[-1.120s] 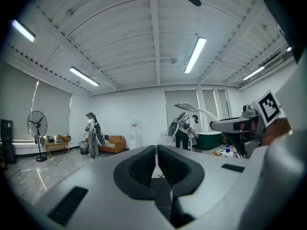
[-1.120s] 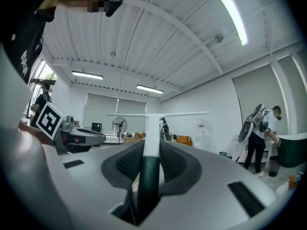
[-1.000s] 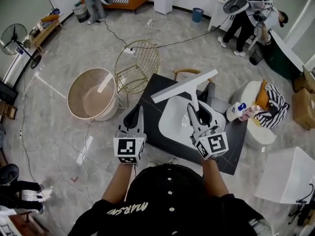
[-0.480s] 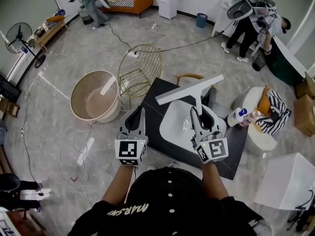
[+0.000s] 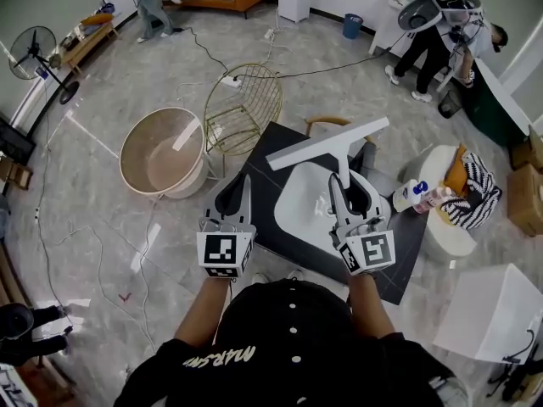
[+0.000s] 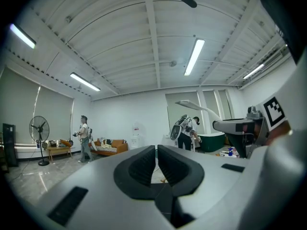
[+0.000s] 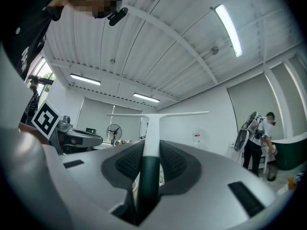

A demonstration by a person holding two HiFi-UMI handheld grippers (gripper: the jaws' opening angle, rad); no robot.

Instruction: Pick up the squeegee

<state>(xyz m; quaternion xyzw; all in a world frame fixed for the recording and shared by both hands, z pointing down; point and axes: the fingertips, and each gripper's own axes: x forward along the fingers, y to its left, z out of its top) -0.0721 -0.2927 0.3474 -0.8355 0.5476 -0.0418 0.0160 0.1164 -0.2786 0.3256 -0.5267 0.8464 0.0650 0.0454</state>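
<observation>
The squeegee (image 5: 327, 145) has a long white blade and a white handle with a dark green grip. It is held up in the air over the white basin (image 5: 299, 214). My right gripper (image 5: 349, 190) is shut on the handle, and in the right gripper view the squeegee (image 7: 152, 128) stands straight up between the pads of the right gripper (image 7: 149, 150), blade across the top. My left gripper (image 5: 234, 197) hovers level to the left, apart from the squeegee. In its own view the left gripper (image 6: 156, 153) has its jaws together with nothing between them.
The basin lies on a black mat (image 5: 261, 166) on the marble floor. A gold wire chair (image 5: 243, 108) and a round beige tub (image 5: 159, 155) stand beyond on the left. Spray bottles (image 5: 416, 195) and a white stool with striped cloth (image 5: 462, 195) sit right. People stand far back.
</observation>
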